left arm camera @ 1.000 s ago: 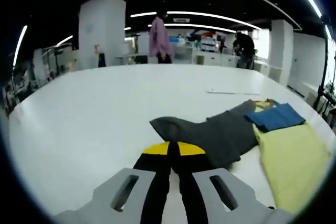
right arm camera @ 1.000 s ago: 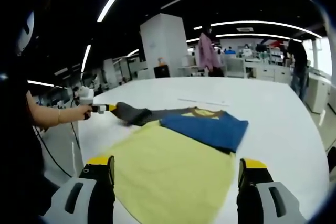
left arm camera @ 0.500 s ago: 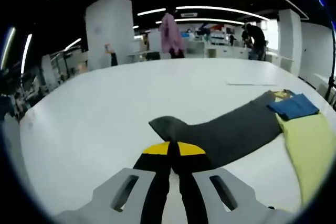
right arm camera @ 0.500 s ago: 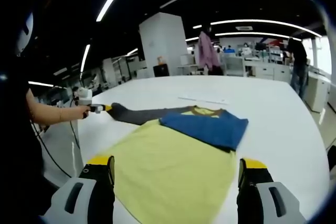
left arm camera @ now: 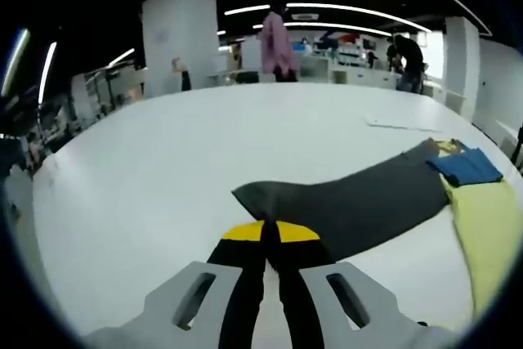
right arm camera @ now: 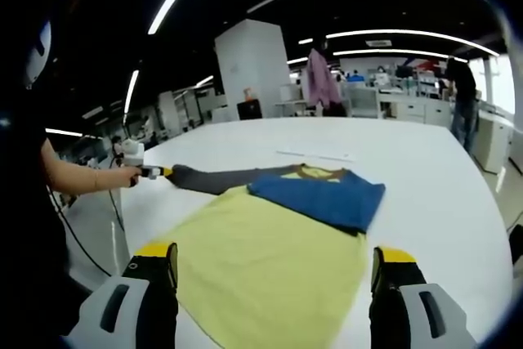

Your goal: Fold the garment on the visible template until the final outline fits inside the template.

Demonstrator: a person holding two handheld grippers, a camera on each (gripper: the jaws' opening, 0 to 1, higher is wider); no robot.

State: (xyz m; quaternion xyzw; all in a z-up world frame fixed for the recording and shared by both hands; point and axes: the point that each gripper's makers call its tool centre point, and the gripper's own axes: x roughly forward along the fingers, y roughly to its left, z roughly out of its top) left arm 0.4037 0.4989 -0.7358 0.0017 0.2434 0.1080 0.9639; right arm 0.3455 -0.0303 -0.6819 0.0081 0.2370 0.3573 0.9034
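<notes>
- Soft yellow cloth garment point(right arm camera: 270, 271) with a dark grey long sleeve point(left arm camera: 359, 206) and a blue sleeve point(right arm camera: 323, 198) folded across the chest, lying flat on a smooth white tabletop point(left arm camera: 163, 169).
- Left gripper point(left arm camera: 263, 233) closed, yellow tips pinching the grey sleeve's cuff, sleeve stretched out straight.
- Right gripper point(right arm camera: 274, 271) spread wide over the hem, holding nothing.
- Bare tabletop all round the sleeve; far table edge well apart.
</notes>
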